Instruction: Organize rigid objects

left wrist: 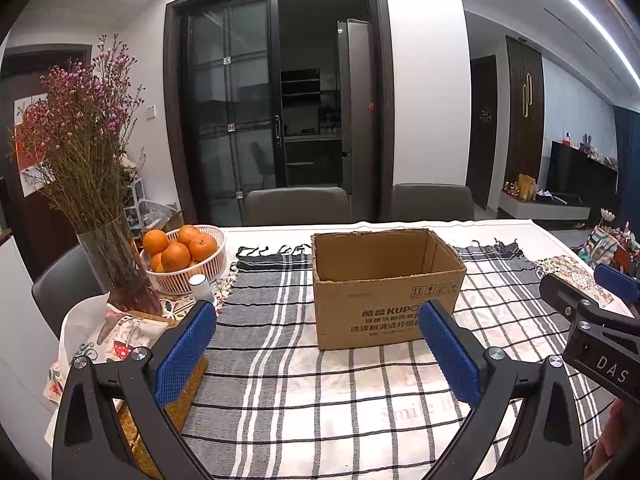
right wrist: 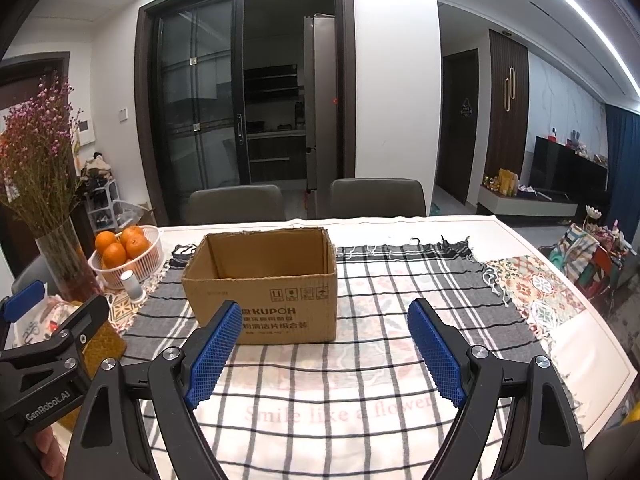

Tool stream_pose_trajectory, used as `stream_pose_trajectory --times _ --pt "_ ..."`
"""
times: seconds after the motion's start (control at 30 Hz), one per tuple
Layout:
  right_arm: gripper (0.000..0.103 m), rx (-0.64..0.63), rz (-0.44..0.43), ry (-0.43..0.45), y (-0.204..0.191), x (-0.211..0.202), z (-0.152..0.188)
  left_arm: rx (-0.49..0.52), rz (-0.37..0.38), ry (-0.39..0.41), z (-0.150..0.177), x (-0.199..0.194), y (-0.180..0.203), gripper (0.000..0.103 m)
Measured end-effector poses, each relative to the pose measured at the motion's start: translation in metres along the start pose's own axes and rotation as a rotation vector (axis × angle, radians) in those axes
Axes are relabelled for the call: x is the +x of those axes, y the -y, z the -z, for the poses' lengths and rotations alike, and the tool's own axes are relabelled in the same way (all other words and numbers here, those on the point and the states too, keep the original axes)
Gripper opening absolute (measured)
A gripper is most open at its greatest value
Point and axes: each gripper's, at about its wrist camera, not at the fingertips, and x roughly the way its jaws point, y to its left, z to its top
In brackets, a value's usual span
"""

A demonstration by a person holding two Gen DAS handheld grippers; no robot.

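One open-topped cardboard box (left wrist: 384, 288) stands upright near the middle of the tabletop (left wrist: 500, 227), on a grey-and-white checked cloth (left wrist: 280, 360); its interior, so far as visible, shows only bare cardboard walls, and its floor is hidden from both views. Printed lettering and handling symbols face the cameras. Left gripper (left wrist: 316, 354) hovers over the near part of the cloth, short of the box, jaws spread wide with nothing between the blue pads; the right-hand pad overlaps the box's front face in view, contact not evident. Right gripper (right wrist: 324, 354) hovers likewise just beside it, jaws wide apart and empty, the left-hand pad overlapping the lower front of the box in view. Each gripper appears at the edge of the other's camera. To the left of the box, well apart, a white slatted basket (left wrist: 200, 276) holds several oranges (left wrist: 176, 257). A small white cylindrical item (left wrist: 201, 286) stands just in front of the basket. A glass vase (left wrist: 120, 268) of dried purple flowers stands beside the basket at the tabletop's left end. Two grey chairs (left wrist: 298, 205) stand behind the far edge.
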Motion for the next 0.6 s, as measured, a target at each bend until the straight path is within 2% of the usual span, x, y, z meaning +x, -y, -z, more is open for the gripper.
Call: stream_pose_trajectory --times 0.6 --pt "0.086 0.002 0.002 0.005 0.0026 -0.0012 -0.003 0.003 0.002 0.002 -0.0011 -0.0011 0.0012 0.103"
